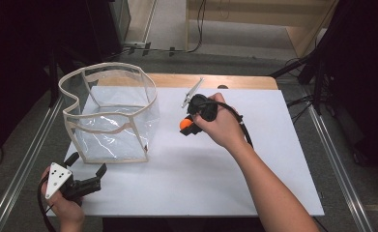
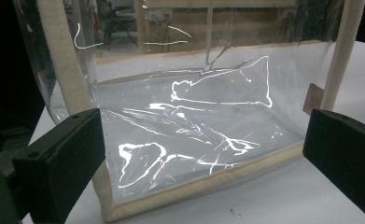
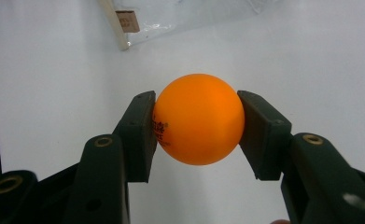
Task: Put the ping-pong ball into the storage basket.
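Above the white bench (image 1: 215,183), the right hand-held gripper (image 3: 196,128) pinches an orange ping-pong ball (image 3: 198,119), whose black print shows in its own view. The left hand-held gripper (image 2: 199,154) gapes, released, before the clear bag (image 2: 194,121), showing its creases.

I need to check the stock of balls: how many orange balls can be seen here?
1. The orange ball is clamped between the pads of the right claw, above the white board, right of the transparent bag. None is visible inside the bag.

White board (image 1: 215,179) on wooden table (image 1: 186,79), clear bag (image 1: 111,116) with beige trim standing upright on board's left part
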Tool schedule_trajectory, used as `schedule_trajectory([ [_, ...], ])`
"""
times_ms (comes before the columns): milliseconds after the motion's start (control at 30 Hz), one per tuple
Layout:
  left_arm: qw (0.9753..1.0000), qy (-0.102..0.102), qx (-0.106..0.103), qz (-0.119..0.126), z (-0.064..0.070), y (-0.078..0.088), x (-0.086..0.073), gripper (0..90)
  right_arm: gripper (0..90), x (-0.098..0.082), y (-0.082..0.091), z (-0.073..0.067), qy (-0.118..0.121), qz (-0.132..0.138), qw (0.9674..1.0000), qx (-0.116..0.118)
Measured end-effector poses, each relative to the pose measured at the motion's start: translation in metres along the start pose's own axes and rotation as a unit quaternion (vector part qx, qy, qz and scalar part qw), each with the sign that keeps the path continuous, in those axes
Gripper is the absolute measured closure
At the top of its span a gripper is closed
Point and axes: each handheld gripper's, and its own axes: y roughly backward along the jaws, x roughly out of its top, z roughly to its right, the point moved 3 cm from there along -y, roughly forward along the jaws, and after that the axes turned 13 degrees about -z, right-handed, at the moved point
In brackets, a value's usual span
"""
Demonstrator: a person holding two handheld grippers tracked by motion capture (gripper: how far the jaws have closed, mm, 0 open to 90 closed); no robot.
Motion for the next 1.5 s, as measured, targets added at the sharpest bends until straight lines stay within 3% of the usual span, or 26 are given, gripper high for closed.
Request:
schedule_trajectory([
  [867, 1.0000, -0.001, -0.001, 0.000, 0.000, 0.000, 0.000, 0.0, 48.0, 0.022, 0.020, -0.005, 0.021, -0.003, 0.9997, -0.007],
  [1500, 1.0000, -0.001, -0.003, 0.000, 0.000, -0.001, 0.000, 0.0, 48.0, 0.035, 0.033, -0.007, 0.034, 0.010, 0.9993, -0.011],
])
